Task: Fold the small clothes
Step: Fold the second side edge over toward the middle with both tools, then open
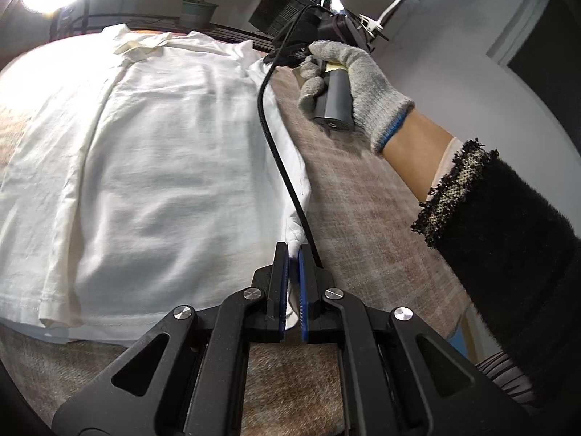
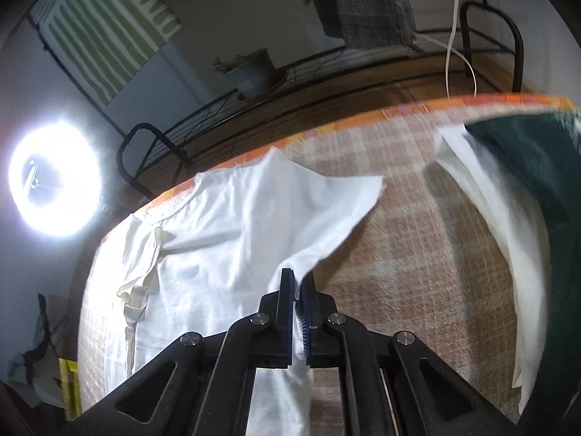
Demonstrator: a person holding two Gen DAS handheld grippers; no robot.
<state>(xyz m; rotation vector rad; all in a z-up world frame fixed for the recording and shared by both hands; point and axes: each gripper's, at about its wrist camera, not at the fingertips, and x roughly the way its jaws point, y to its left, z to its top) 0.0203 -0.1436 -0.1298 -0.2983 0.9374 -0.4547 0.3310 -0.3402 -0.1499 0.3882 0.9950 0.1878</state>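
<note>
Both grippers clamping white shirt's right edge — left gripper near hem, right gripper by sleeve — left side looking folded in already, right-side fold starting, cross-fold remaining imo.

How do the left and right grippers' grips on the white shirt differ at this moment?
The left gripper pinches the white shirt at its bottom hem corner; the right gripper pinches the same side edge up near the sleeve. Cloth ahead of the left gripper lies flat on the plaid cover; the sleeve ahead of the right gripper is lifted and flared. Both are shut on cloth.
</note>
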